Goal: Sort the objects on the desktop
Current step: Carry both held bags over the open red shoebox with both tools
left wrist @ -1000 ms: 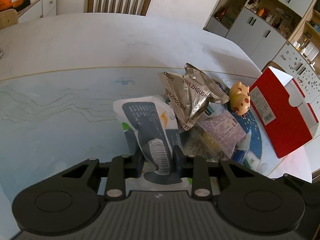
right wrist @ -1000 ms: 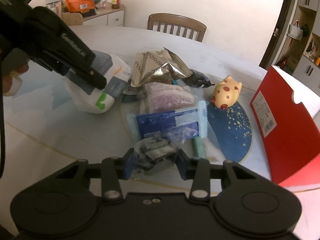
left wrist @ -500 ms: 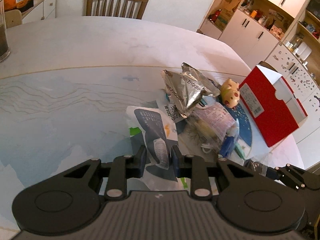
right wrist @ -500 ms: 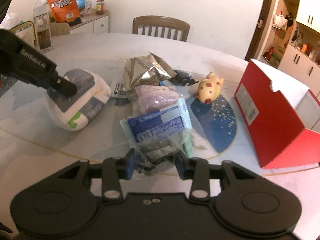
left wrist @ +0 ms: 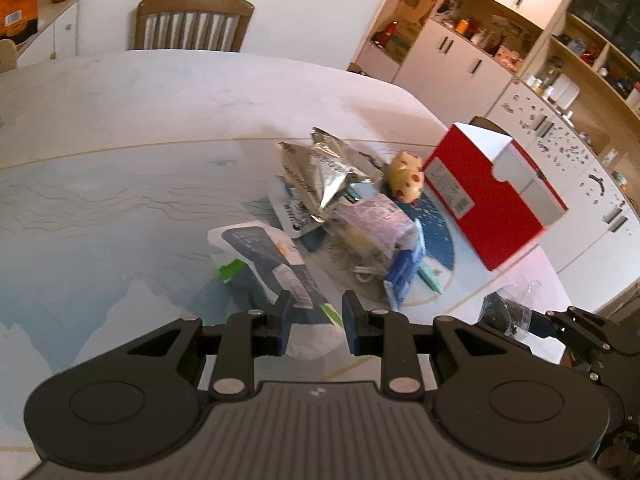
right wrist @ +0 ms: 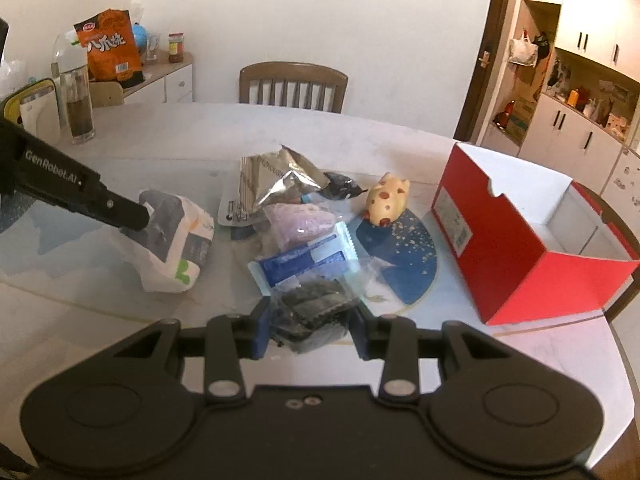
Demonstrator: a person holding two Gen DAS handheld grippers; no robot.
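Left gripper (left wrist: 313,312) on white pouch (left wrist: 276,268)

A wooden chair (right wrist: 293,84) stands behind the table; white cabinets (right wrist: 576,128) line the wall.

The table (right wrist: 400,132) was topped in smooth, pale stone-like material under a glossy clear sheet. The silver bag (right wrist: 276,180) was made of crinkled, shiny foil. The white pack (right wrist: 180,248) was wrapped in soft plastic film with a slight sheen. The dark packet (right wrist: 312,312) was sealed in clear, creased, glossy plastic. The box (right wrist: 500,240) was made of matt red cardboard, white inside. The pig toy (right wrist: 386,200) looked smooth and glossy. The chair (right wrist: 294,74) was made of brown wood.
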